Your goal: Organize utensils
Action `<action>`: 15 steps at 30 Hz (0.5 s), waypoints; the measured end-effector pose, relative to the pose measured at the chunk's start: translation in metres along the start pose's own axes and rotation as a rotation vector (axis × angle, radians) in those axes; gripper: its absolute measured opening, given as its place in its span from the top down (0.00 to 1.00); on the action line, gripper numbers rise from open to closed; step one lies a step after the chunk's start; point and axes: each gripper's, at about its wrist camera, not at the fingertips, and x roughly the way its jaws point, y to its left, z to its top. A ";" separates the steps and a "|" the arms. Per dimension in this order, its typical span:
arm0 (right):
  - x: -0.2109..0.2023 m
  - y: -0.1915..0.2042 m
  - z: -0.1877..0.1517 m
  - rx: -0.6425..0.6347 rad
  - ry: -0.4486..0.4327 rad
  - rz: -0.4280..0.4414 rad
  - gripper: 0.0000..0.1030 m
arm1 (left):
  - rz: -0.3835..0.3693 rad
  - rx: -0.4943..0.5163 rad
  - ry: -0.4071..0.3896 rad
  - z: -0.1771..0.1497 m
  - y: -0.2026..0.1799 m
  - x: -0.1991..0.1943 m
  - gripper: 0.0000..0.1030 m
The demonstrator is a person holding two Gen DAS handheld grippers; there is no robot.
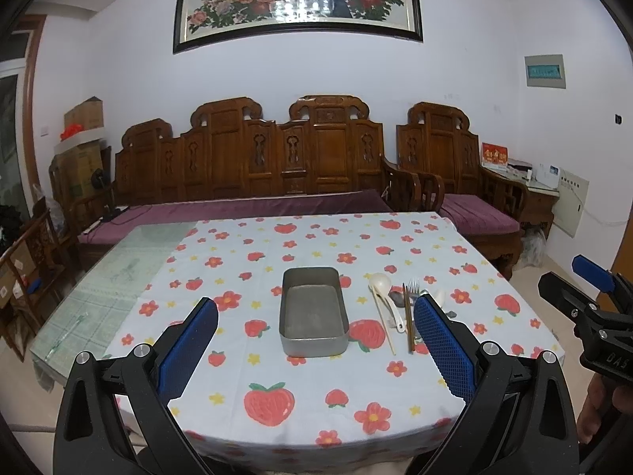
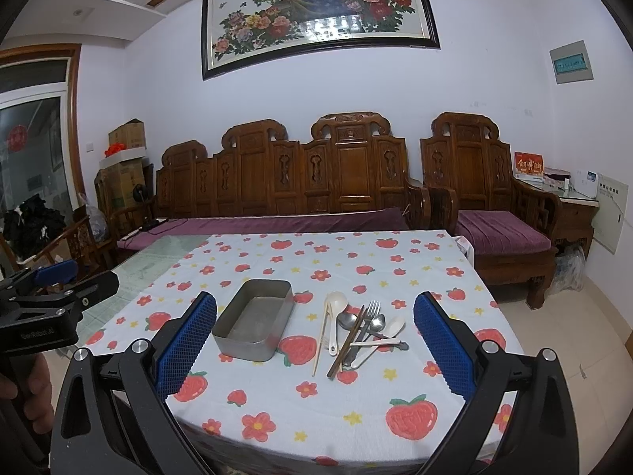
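Left gripper [image 1: 315,346] above near edge of table [image 1: 277,427], jaws spread wide, nothing held. Right gripper [image 2: 315,342] likewise released, hovering empty. Metal tray [image 1: 313,310] sits between left jaws, ahead on strawberry-print cloth. Utensil pile [image 2: 358,330] lies between right jaws, just right of tray: white spoons, metal spoons, fork [image 2: 371,314], chopsticks [image 2: 321,338], overlapping. Carved wooden sofa [image 2: 285,174] beyond table.

We see an empty grey rectangular metal tin [image 2: 253,322] lying open near the surface's middle. Just right of it lies a loose overlapping pile: white plastic spoons [image 2: 335,303], steel spoons [image 2: 346,320], a steel fork [image 2: 372,310], pale and dark chopsticks [image 2: 348,342].
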 end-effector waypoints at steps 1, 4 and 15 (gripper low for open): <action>0.000 0.001 -0.001 0.000 0.002 -0.001 0.02 | 0.000 0.001 0.005 0.002 -0.011 0.008 0.07; 0.005 0.000 -0.001 0.004 0.010 -0.003 0.02 | -0.005 0.003 0.019 0.000 -0.014 0.012 0.07; 0.058 -0.023 -0.019 0.003 0.063 0.019 0.12 | -0.069 0.042 0.090 -0.015 -0.021 0.074 0.07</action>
